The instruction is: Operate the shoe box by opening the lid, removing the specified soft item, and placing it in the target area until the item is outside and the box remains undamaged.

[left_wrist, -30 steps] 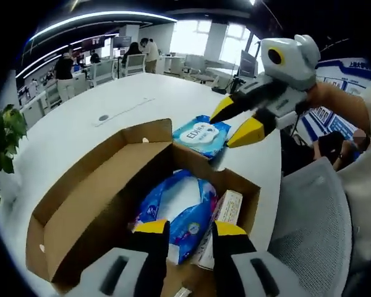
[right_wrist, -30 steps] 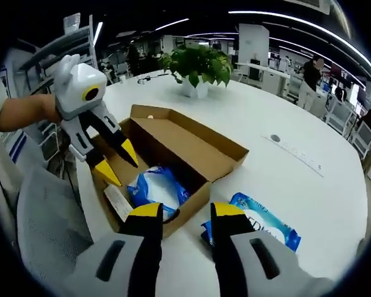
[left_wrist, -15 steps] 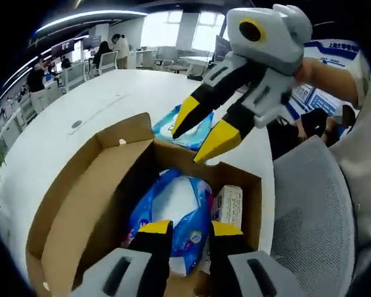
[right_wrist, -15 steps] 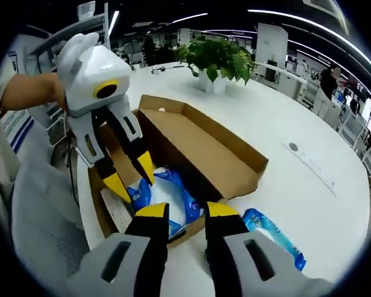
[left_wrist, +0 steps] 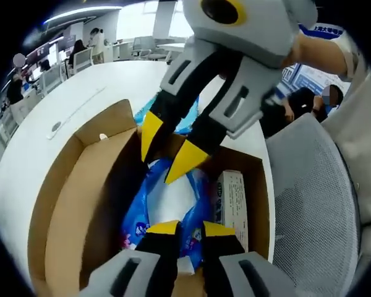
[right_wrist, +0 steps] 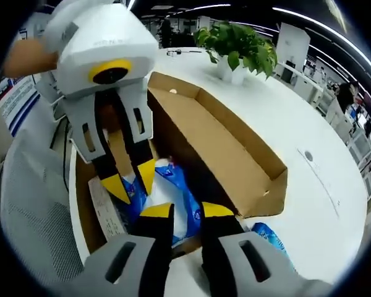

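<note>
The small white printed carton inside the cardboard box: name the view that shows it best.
Left gripper view: the small white printed carton lies unobstructed beside the blue-and-white soft pack. In the right gripper view the carton is a strip partly behind the left gripper.

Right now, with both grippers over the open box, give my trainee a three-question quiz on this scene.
1. True or false: the shoe box has its lid open.
2. What lies in the box beside the blue soft pack?
A. a small white carton
B. a shoe
C. a bottle
3. Fill in: on the table beyond the box stands a potted ____.

Key
1. True. The lid lies folded back, and the left gripper and the right gripper both point down into the box.
2. A. The white carton lies alongside the pack.
3. Plant.
</note>
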### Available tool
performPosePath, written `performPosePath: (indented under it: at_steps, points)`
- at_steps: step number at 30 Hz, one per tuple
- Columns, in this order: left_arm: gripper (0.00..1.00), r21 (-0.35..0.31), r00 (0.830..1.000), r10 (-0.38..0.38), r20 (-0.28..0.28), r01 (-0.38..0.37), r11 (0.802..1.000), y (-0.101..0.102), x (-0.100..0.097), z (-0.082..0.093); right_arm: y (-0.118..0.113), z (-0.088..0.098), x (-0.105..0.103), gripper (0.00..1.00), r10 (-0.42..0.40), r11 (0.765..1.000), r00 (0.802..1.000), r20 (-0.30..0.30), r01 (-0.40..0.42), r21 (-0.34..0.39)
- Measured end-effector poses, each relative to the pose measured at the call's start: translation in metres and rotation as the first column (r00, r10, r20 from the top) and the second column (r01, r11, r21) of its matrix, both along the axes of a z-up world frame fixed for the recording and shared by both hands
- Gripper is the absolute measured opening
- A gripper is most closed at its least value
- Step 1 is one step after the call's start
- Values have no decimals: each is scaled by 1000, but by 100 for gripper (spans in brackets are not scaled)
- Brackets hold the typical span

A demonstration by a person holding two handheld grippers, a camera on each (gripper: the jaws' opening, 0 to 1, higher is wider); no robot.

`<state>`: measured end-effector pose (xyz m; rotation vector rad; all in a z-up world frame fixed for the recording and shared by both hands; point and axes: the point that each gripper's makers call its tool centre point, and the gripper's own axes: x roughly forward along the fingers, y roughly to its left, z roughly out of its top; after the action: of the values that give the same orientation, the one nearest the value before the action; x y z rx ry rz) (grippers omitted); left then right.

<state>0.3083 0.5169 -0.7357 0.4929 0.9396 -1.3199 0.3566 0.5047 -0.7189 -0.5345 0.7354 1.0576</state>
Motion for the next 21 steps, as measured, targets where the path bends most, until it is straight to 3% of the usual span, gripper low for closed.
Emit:
performPosePath:
  at_steps: [3, 9, 21]
  points:
    - [2, 22, 1000, -3, -5, 3, 1000, 5, 0, -3, 3, -5, 2, 10, 4, 1000, 1000, 0, -4, -13]
    - [0, 19, 999, 30, -27, -29, 999, 8, -1, 0, 2, -11, 7, 0, -8, 999, 1000, 9, 8, -39]
    - [0, 16, 997, 80, -22, -80, 997, 10, -1, 14, 3, 5, 5, 0, -40, 999, 999, -11, 40, 12]
